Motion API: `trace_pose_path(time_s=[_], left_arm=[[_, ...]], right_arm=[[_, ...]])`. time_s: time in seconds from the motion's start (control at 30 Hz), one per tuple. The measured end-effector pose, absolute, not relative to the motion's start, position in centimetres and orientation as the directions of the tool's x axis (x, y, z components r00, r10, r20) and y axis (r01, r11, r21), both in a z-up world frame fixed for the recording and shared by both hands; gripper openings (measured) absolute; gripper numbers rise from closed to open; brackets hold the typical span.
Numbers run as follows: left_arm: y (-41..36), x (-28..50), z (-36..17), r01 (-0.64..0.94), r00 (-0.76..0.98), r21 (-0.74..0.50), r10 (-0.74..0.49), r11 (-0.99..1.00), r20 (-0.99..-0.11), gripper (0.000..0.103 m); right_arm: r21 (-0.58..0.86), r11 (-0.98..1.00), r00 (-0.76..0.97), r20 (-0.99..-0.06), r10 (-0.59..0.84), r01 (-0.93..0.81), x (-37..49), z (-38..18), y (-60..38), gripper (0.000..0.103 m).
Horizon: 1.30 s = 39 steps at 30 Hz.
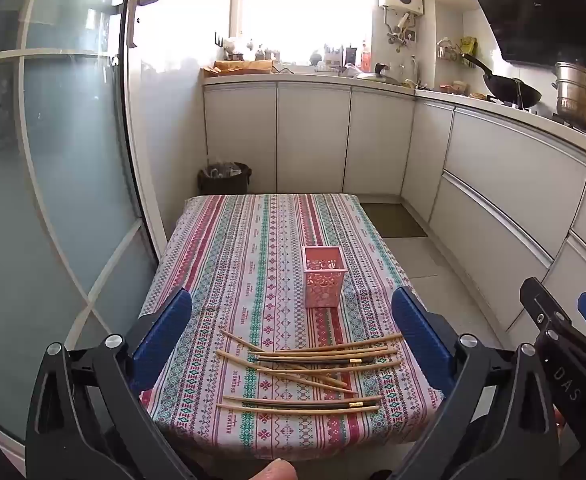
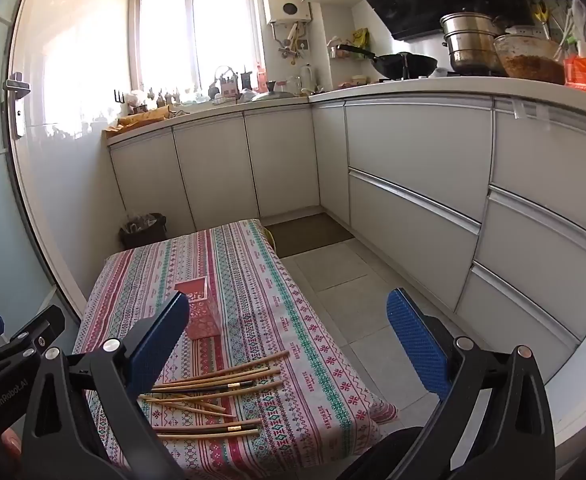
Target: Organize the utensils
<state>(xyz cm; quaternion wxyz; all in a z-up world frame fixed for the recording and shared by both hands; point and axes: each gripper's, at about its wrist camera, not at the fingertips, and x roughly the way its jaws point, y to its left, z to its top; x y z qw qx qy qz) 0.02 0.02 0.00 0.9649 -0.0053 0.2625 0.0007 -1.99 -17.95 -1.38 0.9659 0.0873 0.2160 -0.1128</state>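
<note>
Over at 9 o'clock in the left wrist view there's just the big frosted glass door (image 1: 53, 200), nothing task-related. Moving right, the left gripper (image 1: 293, 344) hangs over the near end of the low table with the striped red, green and white patterned cloth (image 1: 229, 256), its blue-padded jaws spread as wide as they go and nothing between them.

Dead centre, toward 12 o'clock from the gripper, stands the pink square plastic holder with cut-out sides (image 1: 324, 280), upright and empty as far as I can see. Nearer, around 6 o'clock from that holder, lies the loose scatter of wooden chopsticks (image 1: 313, 364), plus a couple of dark ones with gold bands, all flat on the cloth, some crossing each other.

Further right, at 3 o'clock, the right gripper (image 2: 289, 344) sits beside the table edge, mostly over the floor tiles, also wide open and holding nothing.

So progress-wise: basically zero, I'd say. No chopstick is in the holder yet, none is picked up. Everything's left to do, grabbing each stick and dropping it in.
</note>
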Motion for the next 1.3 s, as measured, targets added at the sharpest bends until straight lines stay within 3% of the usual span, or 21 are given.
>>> trace_pose_path(time_s=[1.3], left_arm=[[0.33,0.23,-0.24,-0.012,0.860,-0.014,0.003,1.000,-0.510,0.096]], right_arm=[[0.121,0.962,0.881,-0.443,-0.168,0.244,-1.61,-1.84,-17.49,0.096]])
